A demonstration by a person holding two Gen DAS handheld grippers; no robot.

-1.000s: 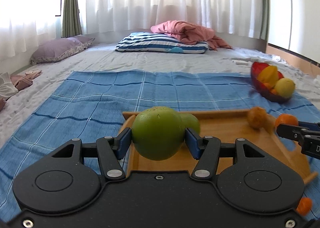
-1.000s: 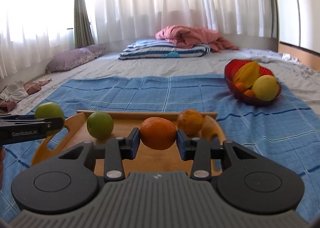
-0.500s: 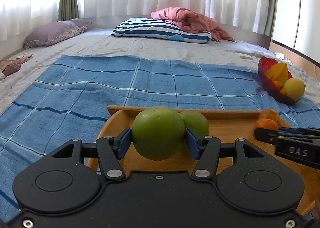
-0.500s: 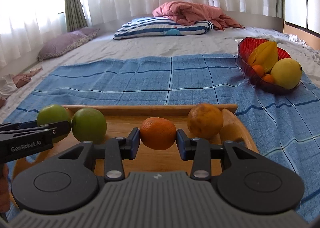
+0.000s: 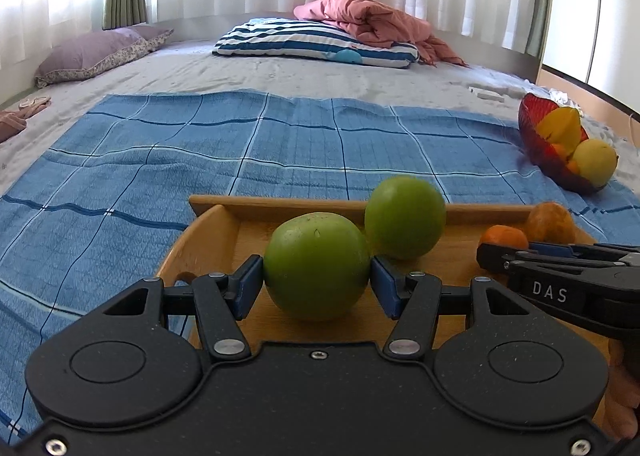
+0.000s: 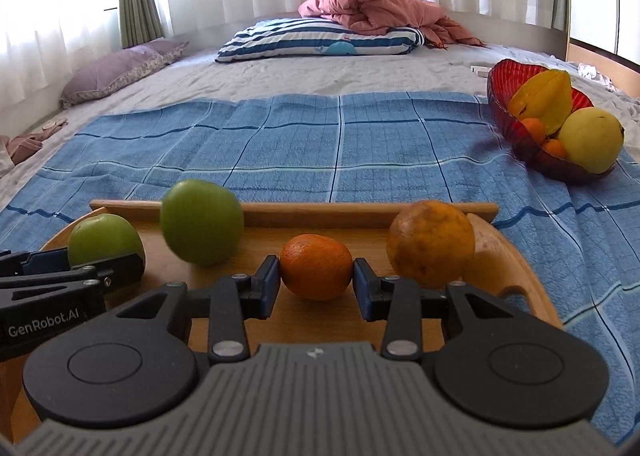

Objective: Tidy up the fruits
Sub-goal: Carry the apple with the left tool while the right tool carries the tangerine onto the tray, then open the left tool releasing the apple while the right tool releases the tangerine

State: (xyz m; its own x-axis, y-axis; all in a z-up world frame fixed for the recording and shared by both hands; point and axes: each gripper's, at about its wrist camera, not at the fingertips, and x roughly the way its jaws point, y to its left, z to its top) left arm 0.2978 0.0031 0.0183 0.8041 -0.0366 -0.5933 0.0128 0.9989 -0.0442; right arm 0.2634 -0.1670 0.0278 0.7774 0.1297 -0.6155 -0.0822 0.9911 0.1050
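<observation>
A wooden tray lies on a blue checked cloth. My left gripper is shut on a green apple low over the tray's left part; that apple shows at the left of the right wrist view. A second green apple looks blurred behind it. My right gripper is shut on a small orange over the tray's middle. A larger, dull orange rests by the tray's right end.
A red glass bowl with a starfruit, a yellow fruit and small oranges stands on the cloth to the right. Beyond lie a striped pillow, a pink blanket and a purple pillow.
Both grippers have moved forward and down over the tray with their fruits. The loose green apple now appears blurred and shifted relative to the held one.
</observation>
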